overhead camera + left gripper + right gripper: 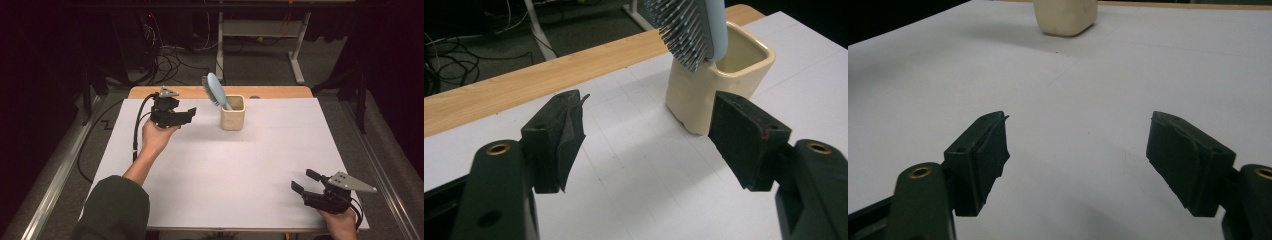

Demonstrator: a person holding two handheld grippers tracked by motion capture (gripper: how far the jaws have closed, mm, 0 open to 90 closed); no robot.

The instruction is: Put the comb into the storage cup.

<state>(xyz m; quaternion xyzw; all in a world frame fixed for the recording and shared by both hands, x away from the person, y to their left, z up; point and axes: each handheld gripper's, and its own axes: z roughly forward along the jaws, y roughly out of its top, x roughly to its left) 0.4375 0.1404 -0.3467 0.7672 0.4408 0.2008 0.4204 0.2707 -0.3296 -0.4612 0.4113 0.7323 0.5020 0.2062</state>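
A cream square cup [233,118] is standing toward the far middle of the white table [225,175], and a pale blue hairbrush [216,90] is sitting in it handle-down, its grey bristled head leaning out to the left above the rim. No lettering is showing on either. The left gripper [187,116] is hovering just left of the cup with its jaws spread and nothing between them. The right gripper [305,182] is resting near the table's near right corner, well apart from the cup, jaws likewise gaping on nothing.
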